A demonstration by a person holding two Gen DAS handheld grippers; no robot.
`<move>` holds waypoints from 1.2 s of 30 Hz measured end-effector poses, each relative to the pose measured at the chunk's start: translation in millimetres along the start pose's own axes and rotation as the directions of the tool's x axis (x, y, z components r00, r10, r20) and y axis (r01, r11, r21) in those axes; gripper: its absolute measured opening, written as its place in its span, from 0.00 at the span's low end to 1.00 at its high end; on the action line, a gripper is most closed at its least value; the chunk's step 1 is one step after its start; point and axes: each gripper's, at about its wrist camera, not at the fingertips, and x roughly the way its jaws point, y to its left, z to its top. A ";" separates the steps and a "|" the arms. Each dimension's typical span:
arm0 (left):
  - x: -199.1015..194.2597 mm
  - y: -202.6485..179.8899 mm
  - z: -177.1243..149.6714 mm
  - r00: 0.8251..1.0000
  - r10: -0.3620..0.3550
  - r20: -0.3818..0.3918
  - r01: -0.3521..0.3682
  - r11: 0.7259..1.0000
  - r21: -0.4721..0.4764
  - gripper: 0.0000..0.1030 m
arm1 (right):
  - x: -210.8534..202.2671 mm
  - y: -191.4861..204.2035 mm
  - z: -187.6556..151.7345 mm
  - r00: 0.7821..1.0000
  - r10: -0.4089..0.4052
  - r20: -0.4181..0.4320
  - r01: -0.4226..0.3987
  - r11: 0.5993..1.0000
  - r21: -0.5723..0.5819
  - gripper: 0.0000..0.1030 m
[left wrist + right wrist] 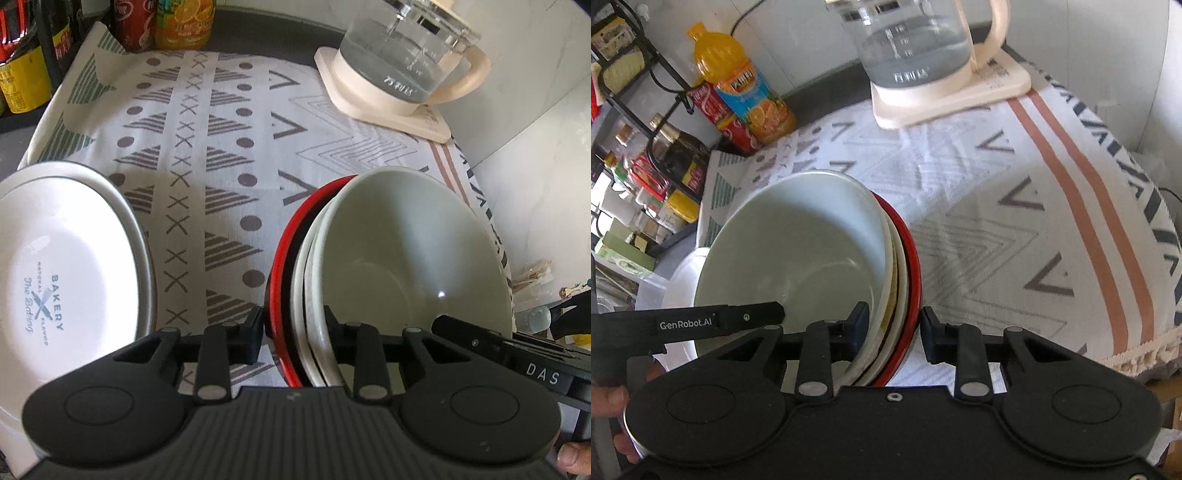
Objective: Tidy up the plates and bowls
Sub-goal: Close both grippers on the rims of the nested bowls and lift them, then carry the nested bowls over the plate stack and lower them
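bowl stack right of plates | both on cloth | kettle behind bowls

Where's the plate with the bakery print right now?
In the left wrist view, the bakery plate sits at the left edge on the patterned cloth, across from the stacked bowls.

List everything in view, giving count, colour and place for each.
bowl stack: several nested, pale green innermost, white between, red outermost; centre, over the cloth
plates: at least two, white, stacked left of bowls
cloth: one, white with grey pattern, on the counter
kettle: one, clear glass on cream base, back right
juice bottle: one, orange, back left
can: one, red, beside the juice bottle
left gripper: one, black, jaws shut on bowl stack rim
right gripper: one, black, jaws shut on opposite rim
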 end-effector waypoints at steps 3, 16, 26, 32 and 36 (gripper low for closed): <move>-7.6 0.9 4.1 1.000 -0.009 0.017 0.009 1.000 -0.006 0.28 | -6.7 6.8 7.1 1.000 0.010 0.026 -0.009 1.000 -0.018 0.29; -48.3 13.6 20.5 0.994 0.010 0.109 -0.007 1.000 -0.028 0.28 | -20.4 40.6 29.3 0.993 0.071 0.091 -0.065 0.995 -0.075 0.29; -77.5 36.7 21.5 0.985 0.065 0.158 -0.051 0.995 -0.091 0.29 | -22.6 75.3 40.1 0.982 0.147 0.118 -0.128 0.979 -0.158 0.27; -83.8 56.0 17.6 0.982 0.084 0.169 -0.061 0.989 -0.137 0.28 | -9.3 91.5 42.2 0.981 0.163 0.101 -0.142 0.973 -0.184 0.25; -88.5 70.3 12.2 0.981 0.085 0.176 -0.056 0.985 -0.164 0.28 | -4.1 106.5 43.0 0.980 0.178 0.086 -0.156 0.964 -0.215 0.25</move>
